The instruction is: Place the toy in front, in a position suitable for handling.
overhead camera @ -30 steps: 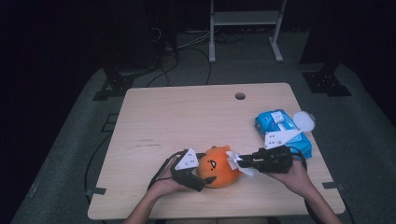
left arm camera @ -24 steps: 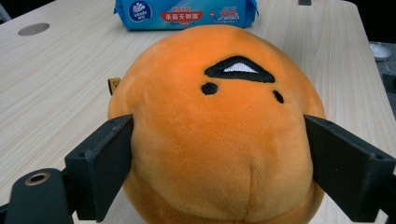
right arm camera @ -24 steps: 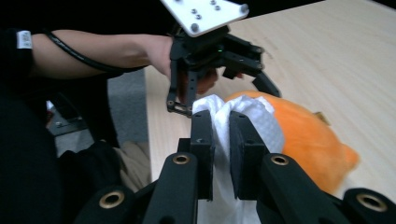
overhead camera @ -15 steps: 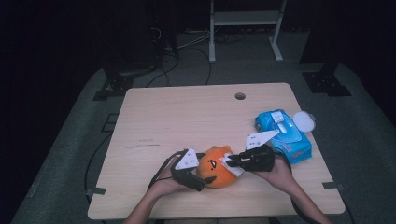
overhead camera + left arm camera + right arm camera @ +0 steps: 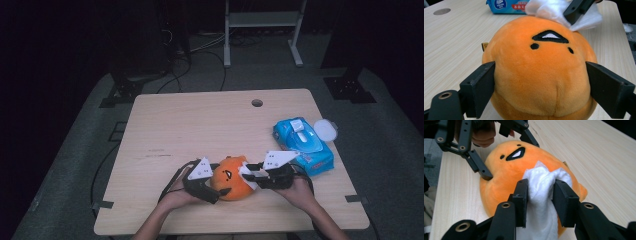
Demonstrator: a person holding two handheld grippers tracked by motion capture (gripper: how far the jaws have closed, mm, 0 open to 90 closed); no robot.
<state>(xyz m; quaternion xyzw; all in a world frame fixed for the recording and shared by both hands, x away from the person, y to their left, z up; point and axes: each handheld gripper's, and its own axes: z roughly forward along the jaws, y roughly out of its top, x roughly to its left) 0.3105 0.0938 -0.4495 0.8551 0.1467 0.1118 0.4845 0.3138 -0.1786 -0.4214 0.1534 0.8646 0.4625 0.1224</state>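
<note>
So the left gripper point(image 5: 212, 181) is clamping the orange plush toy point(image 5: 232, 177) near the front edge of the table point(image 5: 200, 125), one black jaw pressing into each flank, face side up. In the left gripper view you can see both pads sinking into the fabric of the plush point(image 5: 539, 72), so that's a proper hold, pinning it in place.

The right gripper point(image 5: 537, 195) is coming in from the opposite side with a white wipe point(image 5: 541, 185) between its jaws. The jaws have just been opening, but the wad is bunched between them and looks pinched on both sides, so I'd call it a loose grip rather than a release. The wipe is sitting right on the toy's upper surface, behind the face.

The thing that matters: the plush lies directly between the two grippers, left holding, right wiping, and the right one is the arm that's free to travel. My guess is the stroke goes across the top toward the face.

Further back on the right is the blue wipes pack point(image 5: 302, 145), well apart from the toy.
</note>
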